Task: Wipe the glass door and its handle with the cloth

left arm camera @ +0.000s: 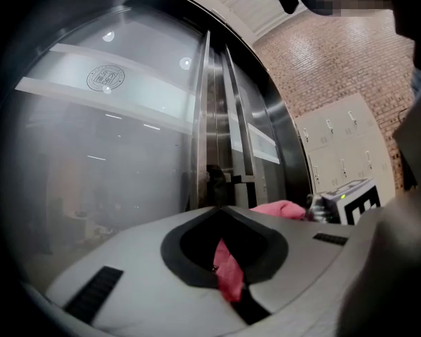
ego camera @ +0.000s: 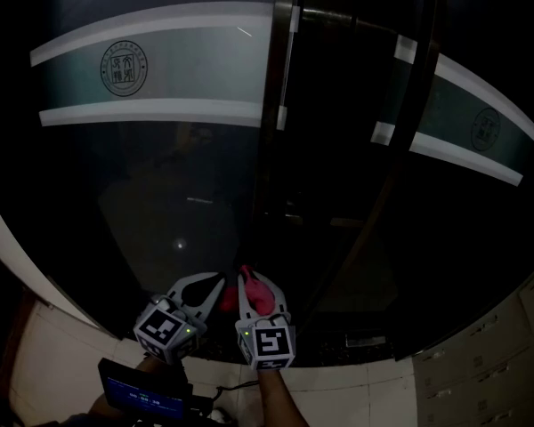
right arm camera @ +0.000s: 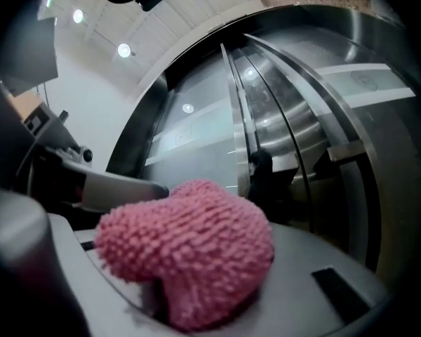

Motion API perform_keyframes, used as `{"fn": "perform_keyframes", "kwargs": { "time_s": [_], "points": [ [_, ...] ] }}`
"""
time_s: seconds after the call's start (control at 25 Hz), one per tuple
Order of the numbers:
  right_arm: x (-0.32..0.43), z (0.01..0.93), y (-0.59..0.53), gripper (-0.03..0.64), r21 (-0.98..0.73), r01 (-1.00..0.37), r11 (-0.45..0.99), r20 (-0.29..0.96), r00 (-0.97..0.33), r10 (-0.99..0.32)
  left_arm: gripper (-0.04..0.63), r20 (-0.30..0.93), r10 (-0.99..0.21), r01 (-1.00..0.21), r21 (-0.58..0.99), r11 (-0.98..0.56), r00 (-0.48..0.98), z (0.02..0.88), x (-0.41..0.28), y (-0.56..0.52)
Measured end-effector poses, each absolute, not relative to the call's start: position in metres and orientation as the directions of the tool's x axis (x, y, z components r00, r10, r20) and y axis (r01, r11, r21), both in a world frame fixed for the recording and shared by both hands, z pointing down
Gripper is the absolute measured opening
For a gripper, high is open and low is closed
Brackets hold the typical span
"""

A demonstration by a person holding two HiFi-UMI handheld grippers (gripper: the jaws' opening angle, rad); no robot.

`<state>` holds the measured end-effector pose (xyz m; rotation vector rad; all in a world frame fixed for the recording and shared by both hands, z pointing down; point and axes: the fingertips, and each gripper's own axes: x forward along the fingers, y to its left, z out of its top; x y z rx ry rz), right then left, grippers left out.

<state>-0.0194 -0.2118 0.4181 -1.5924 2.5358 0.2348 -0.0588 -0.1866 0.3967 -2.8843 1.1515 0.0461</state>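
1. My right gripper [ego camera: 256, 290] is clamped on the pink cloth [right arm camera: 189, 248]. The wad bulges out of the jaws, low down in front of the glass door [ego camera: 160, 194].
2. My left gripper [ego camera: 215, 281] is closed up too, with a pink scrap [left arm camera: 228, 272] pinched in the seam. Can't tell if it's a corner of the same cloth.
3. The bit that matters: the handle [ego camera: 283, 69] is a vertical bar sitting well above the right gripper, nearly straight up from it. Right's the nearer one, so I reckon lift the cloth and run it along the bar's length.
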Motion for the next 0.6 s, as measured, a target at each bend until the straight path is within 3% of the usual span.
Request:
{"fn": "perform_keyframes", "kwargs": {
  "time_s": [0.6],
  "points": [
    [0.049, 0.364, -0.123, 0.049, 0.102, -0.873, 0.477, -0.222, -0.487, -0.845, 0.006, -0.026, -0.73, -0.73, -0.005, -0.683, 0.683, 0.403, 0.015, -0.133]
  ]
}}
